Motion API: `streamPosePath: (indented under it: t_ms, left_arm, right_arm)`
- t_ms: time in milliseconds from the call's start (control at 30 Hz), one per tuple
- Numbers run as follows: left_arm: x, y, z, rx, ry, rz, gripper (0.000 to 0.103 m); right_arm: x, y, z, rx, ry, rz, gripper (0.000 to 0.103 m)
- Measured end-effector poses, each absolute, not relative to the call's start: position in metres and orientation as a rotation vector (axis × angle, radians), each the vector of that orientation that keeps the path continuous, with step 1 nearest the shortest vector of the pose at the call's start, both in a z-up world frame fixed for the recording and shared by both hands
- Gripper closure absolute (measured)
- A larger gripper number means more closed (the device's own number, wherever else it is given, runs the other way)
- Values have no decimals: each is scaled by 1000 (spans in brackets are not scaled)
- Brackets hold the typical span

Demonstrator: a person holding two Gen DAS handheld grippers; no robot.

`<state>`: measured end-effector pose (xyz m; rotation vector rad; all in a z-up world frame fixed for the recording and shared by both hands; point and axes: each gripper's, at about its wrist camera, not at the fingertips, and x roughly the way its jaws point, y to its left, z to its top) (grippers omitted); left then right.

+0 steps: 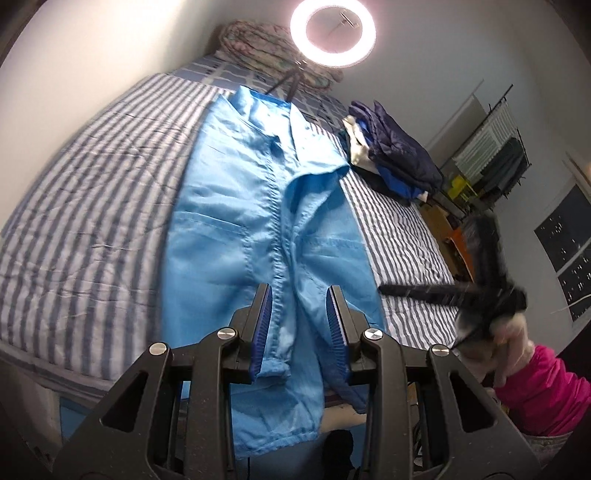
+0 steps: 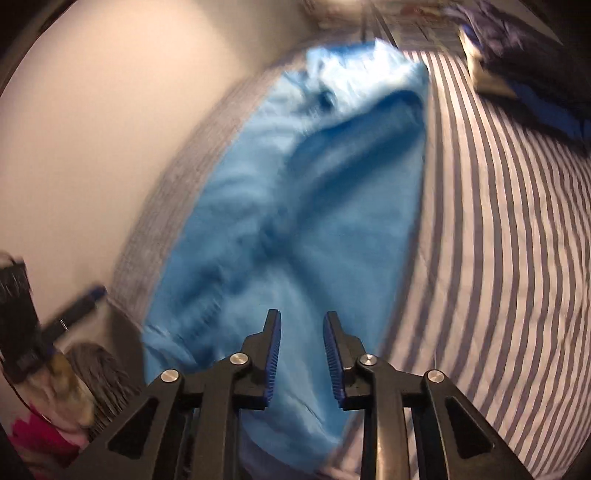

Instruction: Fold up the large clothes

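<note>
Lying lengthwise on the striped bed [image 1: 92,177], the light blue garment [image 1: 229,221] has its lower end draped over the near mattress edge at 6 o'clock. Left gripper [image 1: 300,325] hovers above that lower end, jaws apart, nothing between them. Right gripper [image 2: 302,354] also above the blue cloth, jaws apart, empty; that view is motion-blurred. Pile of dark clothes [image 1: 391,158] at 2 o'clock, well apart from the garment. Ring light [image 1: 332,33] at 12 o'clock.
</note>
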<state>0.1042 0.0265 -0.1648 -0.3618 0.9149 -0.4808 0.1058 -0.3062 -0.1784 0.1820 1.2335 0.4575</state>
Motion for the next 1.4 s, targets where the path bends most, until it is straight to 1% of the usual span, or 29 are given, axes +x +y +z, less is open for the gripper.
streamPosePath:
  t_ms: [67, 167, 267, 333, 400, 467, 500, 533, 567, 600, 733, 800, 833, 867, 900, 1100, 1267, 1333, 1400]
  left_arm:
    - [108, 14, -168, -356, 930, -503, 71]
    - [114, -7, -173, -333, 945, -541, 71]
    - [121, -29, -185, -320, 982, -577, 71]
    - [123, -41, -193, -308, 1003, -591, 71]
    - [123, -53, -200, -287, 1019, -613, 71]
    - [123, -66, -208, -243, 1037, -633, 71]
    - [122, -73, -211, -221, 1045, -639, 71]
    - [121, -80, -216, -191, 1053, -647, 71]
    - [120, -87, -220, -161, 1062, -655, 71]
    - [120, -91, -223, -143, 1066, -658, 71]
    - [120, -104, -238, -69, 1092, -648, 71]
    - [121, -108, -243, -56, 1107, -650, 71]
    - [121, -109, -245, -49, 1112, -649, 71]
    - [121, -110, -248, -38, 1118, -648, 71]
    - [121, -112, -249, -31, 1122, -649, 71]
    - [121, -116, -257, -6, 1142, -650, 71]
    - [123, -116, -261, -10, 1150, -657, 71]
    - [124, -117, -262, -8, 1151, -660, 71]
    - [124, -120, -262, -2, 1150, -663, 71]
  right_arm:
    - [97, -302, -202, 188, 1289, 472, 79]
    - [84, -287, -221, 184, 1327, 523, 79]
    - [78, -273, -228, 137, 1345, 560, 79]
    - [81, -276, -222, 149, 1337, 584, 78]
    - [87, -289, -207, 176, 1293, 580, 74]
    - [100, -311, -190, 197, 1237, 545, 66]
    - [108, -323, -182, 211, 1207, 526, 64]
    - [117, -334, -175, 226, 1180, 505, 60]
    - [127, -344, -169, 241, 1156, 484, 52]
    - [138, -353, -163, 253, 1130, 464, 50]
    - [181, -373, -150, 279, 1063, 405, 49]
    - [205, -380, -147, 278, 1039, 377, 45]
    - [214, -382, -146, 280, 1031, 367, 40]
    - [227, -386, -146, 284, 1021, 359, 37]
    - [233, -384, -147, 289, 1015, 353, 36]
    - [299, -400, -161, 401, 1003, 325, 36]
    - [338, -408, -190, 487, 1030, 277, 35]
    - [354, -409, -199, 530, 1039, 279, 38]
    - [360, -406, -202, 545, 1046, 292, 49]
